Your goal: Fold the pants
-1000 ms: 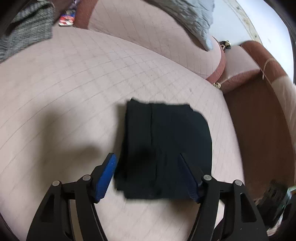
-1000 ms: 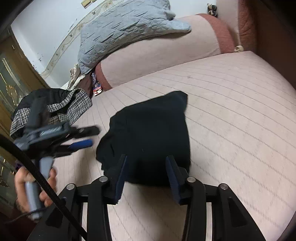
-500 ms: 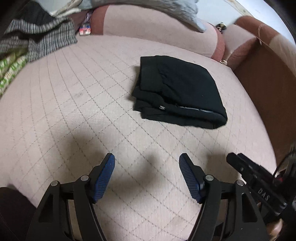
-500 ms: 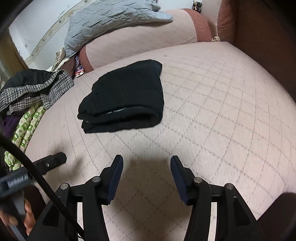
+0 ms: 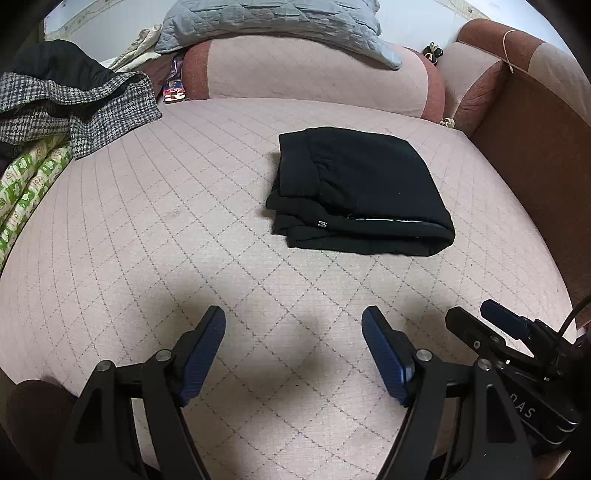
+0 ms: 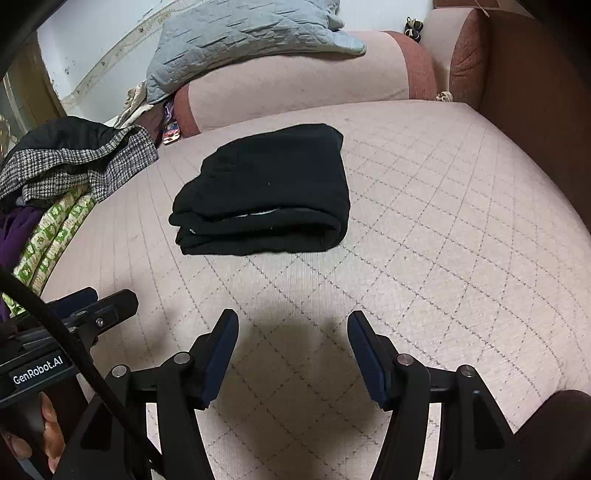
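Note:
The black pants [image 5: 364, 188] lie folded in a compact rectangle on the pink quilted cushion [image 5: 184, 221], toward the back. They also show in the right wrist view [image 6: 269, 188]. My left gripper [image 5: 293, 334] is open and empty, well short of the pants near the front of the cushion. My right gripper [image 6: 291, 334] is open and empty, also back from the pants. The right gripper shows at the right edge of the left wrist view [image 5: 495, 325], and the left gripper shows at the left edge of the right wrist view [image 6: 96, 306].
A houndstooth and black garment pile [image 5: 70, 103] and green-patterned fabric [image 5: 26, 184] lie at the left. A grey quilted blanket [image 5: 273, 22] drapes over the bolster [image 5: 314, 77] at the back. A brown armrest [image 5: 535, 155] rises on the right.
Both grippers have pulled back from the folded pants toward the front of the cushion. The pants stay folded where they were left.

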